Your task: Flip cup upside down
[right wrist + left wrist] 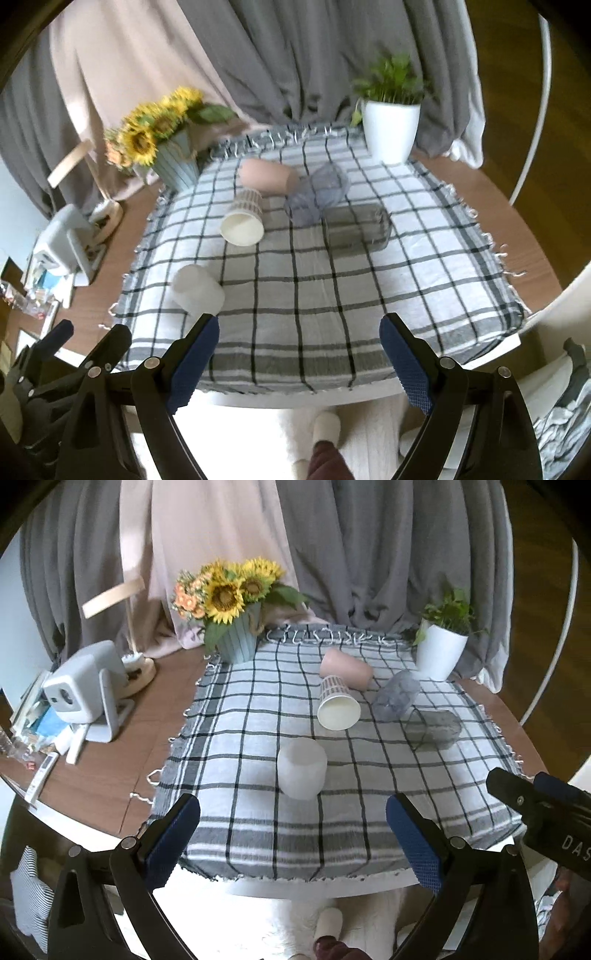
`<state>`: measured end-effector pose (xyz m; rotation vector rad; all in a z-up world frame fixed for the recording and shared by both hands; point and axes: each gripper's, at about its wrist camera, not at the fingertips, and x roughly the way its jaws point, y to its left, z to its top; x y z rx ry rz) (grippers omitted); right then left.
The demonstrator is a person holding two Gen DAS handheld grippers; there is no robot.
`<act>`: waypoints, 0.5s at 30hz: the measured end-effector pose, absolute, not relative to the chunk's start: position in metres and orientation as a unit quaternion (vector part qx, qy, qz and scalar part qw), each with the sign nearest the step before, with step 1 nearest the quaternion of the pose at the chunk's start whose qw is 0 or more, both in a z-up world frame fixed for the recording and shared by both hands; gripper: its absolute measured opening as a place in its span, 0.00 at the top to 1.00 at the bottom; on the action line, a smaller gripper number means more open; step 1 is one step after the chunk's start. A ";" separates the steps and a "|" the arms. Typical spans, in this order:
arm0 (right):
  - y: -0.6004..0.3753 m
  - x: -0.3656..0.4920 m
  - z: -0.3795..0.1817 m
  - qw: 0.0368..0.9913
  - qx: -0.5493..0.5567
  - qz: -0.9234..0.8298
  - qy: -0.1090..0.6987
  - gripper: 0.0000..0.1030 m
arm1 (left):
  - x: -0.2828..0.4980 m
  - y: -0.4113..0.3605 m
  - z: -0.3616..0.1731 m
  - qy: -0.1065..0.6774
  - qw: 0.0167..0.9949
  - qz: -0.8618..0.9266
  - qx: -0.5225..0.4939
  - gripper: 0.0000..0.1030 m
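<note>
Several cups rest on a checked cloth (258, 812) (424, 277). A frosted white cup (302, 768) (198, 291) stands upside down nearest me. A striped paper cup (338, 703) (243, 221), a pink cup (345, 668) (267, 176), a clear ribbed cup (395, 696) (317, 195) and a dark clear cup (432, 729) (356, 227) lie on their sides further back. My left gripper (293, 812) is open and empty, just short of the white cup. My right gripper (299, 332) is open and empty over the cloth's near part, right of the white cup; it also shows in the left wrist view (524, 794).
A sunflower pot (236, 638) (173, 162) stands at the cloth's far left corner, a white plant pot (439, 653) (389, 129) at the far right. A grey device (85, 694) (70, 240) and clutter sit on the brown table (147, 720) to the left. Curtains hang behind.
</note>
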<state>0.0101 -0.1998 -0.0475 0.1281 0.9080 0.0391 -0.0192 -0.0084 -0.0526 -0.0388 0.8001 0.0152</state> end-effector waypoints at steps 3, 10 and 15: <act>-0.199 -0.015 -0.032 0.907 0.063 0.016 0.417 0.14 | -0.041 -0.007 -0.041 0.381 0.924 0.000 -0.027 0.00; -0.200 -0.068 0.000 0.929 0.061 0.018 0.363 0.14 | -0.083 -0.012 -0.012 0.337 0.941 0.013 -0.025 0.00; -0.204 -0.086 0.011 0.939 0.061 0.034 0.338 0.14 | -0.097 -0.018 0.000 0.320 0.947 0.020 -0.030 0.00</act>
